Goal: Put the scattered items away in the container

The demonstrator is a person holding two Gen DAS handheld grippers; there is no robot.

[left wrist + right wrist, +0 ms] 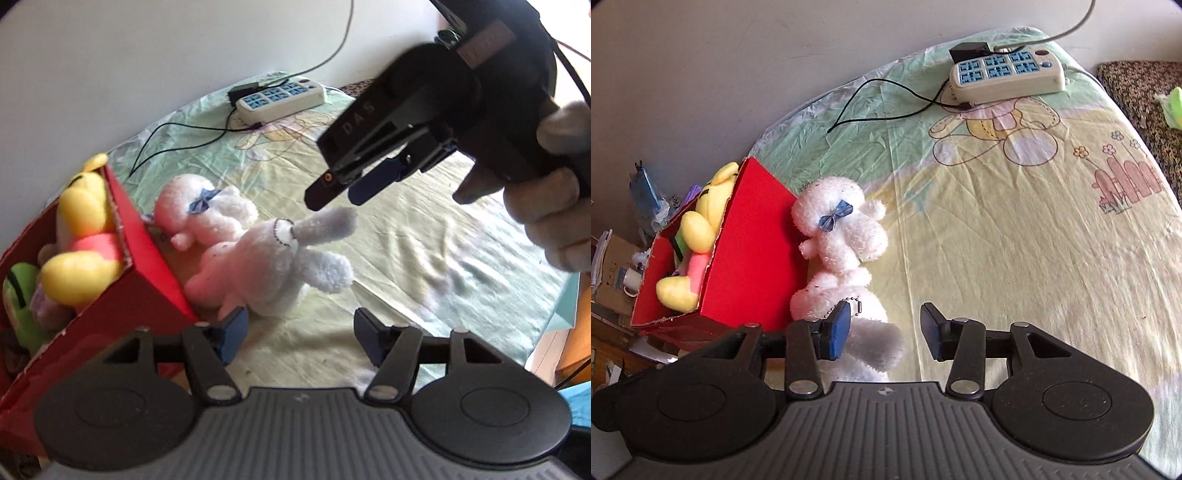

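Note:
A white plush dog [255, 258] with a blue bow lies on the bed sheet against the red box [147, 269]; it also shows in the right wrist view [846, 236] beside the red box [757, 243]. The box holds a yellow plush bear [85, 236] [701, 225] and a green toy [18, 291]. My left gripper [299, 339] is open, low, just in front of the dog. My right gripper [884, 330] is open, with the dog's fluffy end [875, 343] between its fingers. In the left wrist view the right gripper [338, 192] hovers above the dog's ear.
A white and blue power strip [1008, 72] with black cables [886, 107] lies at the far edge of the bed [1015, 221]. A wall stands behind. Cluttered boxes and a mug [629, 282] sit left of the bed. A patterned cushion [1141, 96] is at right.

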